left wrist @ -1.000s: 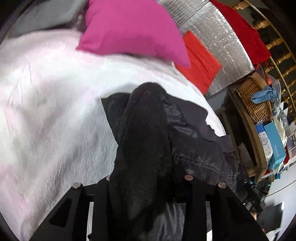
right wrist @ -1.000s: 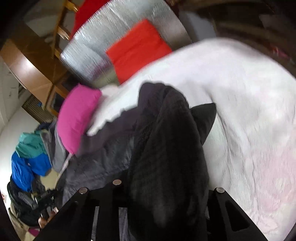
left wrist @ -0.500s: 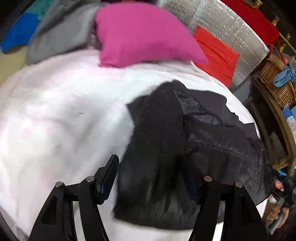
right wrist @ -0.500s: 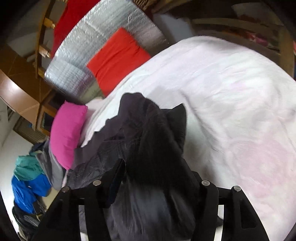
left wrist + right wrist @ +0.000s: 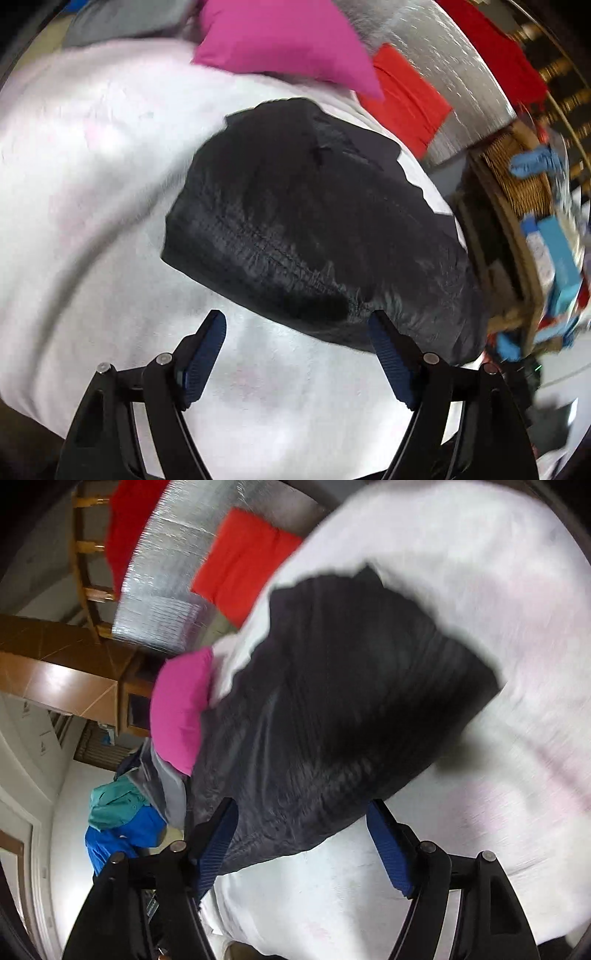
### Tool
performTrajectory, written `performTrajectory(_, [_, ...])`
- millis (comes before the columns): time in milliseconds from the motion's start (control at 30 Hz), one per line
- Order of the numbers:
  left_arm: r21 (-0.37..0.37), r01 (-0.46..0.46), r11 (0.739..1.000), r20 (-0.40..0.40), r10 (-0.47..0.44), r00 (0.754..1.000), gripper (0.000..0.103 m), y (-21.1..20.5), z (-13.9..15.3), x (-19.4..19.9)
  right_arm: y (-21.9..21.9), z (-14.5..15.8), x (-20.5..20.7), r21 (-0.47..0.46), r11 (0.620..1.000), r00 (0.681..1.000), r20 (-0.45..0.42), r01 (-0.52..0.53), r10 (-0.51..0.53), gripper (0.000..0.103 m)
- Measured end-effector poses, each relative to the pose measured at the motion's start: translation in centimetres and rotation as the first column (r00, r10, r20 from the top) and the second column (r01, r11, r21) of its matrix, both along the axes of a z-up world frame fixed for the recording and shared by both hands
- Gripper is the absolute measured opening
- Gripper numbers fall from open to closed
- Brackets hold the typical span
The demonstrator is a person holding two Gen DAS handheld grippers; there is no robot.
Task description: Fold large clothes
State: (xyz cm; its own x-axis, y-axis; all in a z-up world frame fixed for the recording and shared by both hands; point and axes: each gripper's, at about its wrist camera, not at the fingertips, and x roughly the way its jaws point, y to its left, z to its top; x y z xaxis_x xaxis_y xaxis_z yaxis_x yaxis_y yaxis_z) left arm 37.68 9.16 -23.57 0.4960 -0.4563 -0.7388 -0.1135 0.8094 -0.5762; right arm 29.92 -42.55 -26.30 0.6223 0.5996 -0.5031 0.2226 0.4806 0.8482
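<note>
- Both tongs have just been opening: a second ago dark cloth was pinched in each, and now nothing is gripped by the spread left tongs (image 5: 295, 325) or the spread right tongs (image 5: 301, 814)
- The black jacket (image 5: 310, 229) has been let go and is seen lying in a folded heap on the white bed (image 5: 92, 184), just ahead of both tongs
- A fold is judged laid down; further folds may be needed
- The pink pillow (image 5: 284, 40) is left apart, beyond the jacket

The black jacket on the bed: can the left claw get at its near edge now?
Probably yes. The left claw is open, and the black jacket lies just ahead on the white bedcover, with nothing between.
</note>
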Motion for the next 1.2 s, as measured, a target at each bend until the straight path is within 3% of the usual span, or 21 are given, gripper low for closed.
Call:
performTrajectory(100, [-0.069,-0.051,0.996,-0.044,0.048,0.998,0.08,0.5,-1.2,1.2,0.9,-1.0,1.3,0.003,1.0,0.999,-0.034,0.025,-0.025,0.075])
performTrajectory(233, [-0.176,-0.161,0.971,-0.109,0.143,0.984,0.08,1.5,-3.4,3.0,1.7,-1.6,2.2,-0.01,0.997,0.997,-0.033,0.07,-0.071,0.075])
performTrajectory(267, [-0.192,-0.183,0.964,-0.103,0.166,0.981,0.079,1.7,-3.5,3.1,1.8,-1.3,2.4,-0.046,0.996,0.997,-0.02,0.08,-0.081,0.067])
performTrajectory(300, [-0.2,-0.2,0.959,-0.092,0.185,0.978,0.079,1.9,-3.5,3.2,2.0,-0.8,2.4,-0.103,0.991,0.996,-0.002,0.088,-0.088,0.048])
performTrajectory(333, [-0.198,-0.207,0.958,-0.081,0.194,0.978,0.078,1.8,-3.4,3.4,2.0,0.0,2.4,-0.147,0.985,0.996,0.027,0.091,-0.088,0.042])
performTrajectory(367, [-0.187,-0.209,0.96,-0.065,0.2,0.978,0.072,1.6,-3.2,3.4,2.2,0.7,2.4,-0.173,0.98,0.993,0.065,0.104,-0.094,0.037])
performTrajectory(467, [-0.089,-0.187,0.978,0.014,0.189,0.982,0.068,0.2,-2.3,3.8,3.0,2.4,2.6,-0.287,0.951,0.988,0.132,0.113,-0.078,0.036])
performTrajectory(500, [-0.037,-0.182,0.983,0.014,0.182,0.983,0.068,-0.4,-2.5,4.2,3.0,2.2,3.0,-0.301,0.948,0.991,0.111,0.101,-0.071,0.036])
performTrajectory(567, [0.008,-0.169,0.986,-0.01,0.169,0.986,0.068,-0.9,-3.3,4.7,2.8,0.5,3.6,-0.267,0.961,0.997,0.036,0.074,-0.067,0.036])
performTrajectory(667, [0.021,-0.158,0.987,-0.007,0.159,0.987,0.068,-1.0,-2.7,4.3,1.9,0.2,3.3,-0.193,0.979,0.998,0.004,0.063,-0.063,0.039])
performTrajectory(733, [0.014,-0.146,0.989,-0.023,0.146,0.989,0.068,-0.7,-2.4,3.7,1.6,0.5,2.8,-0.174,0.984,0.999,0.0,0.042,-0.042,0.046])
performTrajectory(800, [0.012,-0.135,0.991,-0.018,0.135,0.991,0.068,-0.1,-1.7,2.6,1.7,1.0,2.0,-0.137,0.991,1.0,0.008,-0.011,0.012,0.065])
performTrajectory(833, [0.038,-0.128,0.991,0.002,0.128,0.992,0.068,-0.1,-1.0,1.9,2.0,1.2,1.9,-0.125,0.992,0.999,0.016,-0.032,0.034,0.065])
performTrajectory(900, [0.138,-0.125,0.982,0.076,0.116,0.99,0.068,-0.5,0.8,0.4,3.1,2.6,1.1,-0.158,0.982,0.991,0.067,-0.103,0.115,0.065])
performTrajectory(1000, [0.315,-0.146,0.938,0.238,0.071,0.969,0.07,-1.4,3.9,-2.0,5.2,5.0,0.4,-0.245,0.951,0.958,0.17,-0.187,0.232,0.065])
performTrajectory(1067, [0.396,-0.165,0.903,0.33,0.028,0.944,0.078,-2.8,5.3,-3.1,6.4,6.3,0.1,-0.258,0.949,0.934,0.257,-0.181,0.248,0.065])
performTrajectory(1133, [0.447,-0.156,0.881,0.367,-0.022,0.93,0.08,-4.5,5.7,-3.2,7.5,6.9,0.5,-0.299,0.943,0.928,0.287,-0.148,0.237,0.058])
performTrajectory(1167, [0.456,-0.14,0.879,0.358,-0.037,0.933,0.08,-5.0,5.5,-3.0,7.8,6.9,0.8,-0.312,0.94,0.929,0.287,-0.14,0.234,0.043])
performTrajectory(1200, [0.464,-0.114,0.879,0.333,-0.053,0.941,0.08,-5.9,5.1,-2.3,8.6,6.9,1.6,-0.328,0.935,0.933,0.275,-0.135,0.231,0.033])
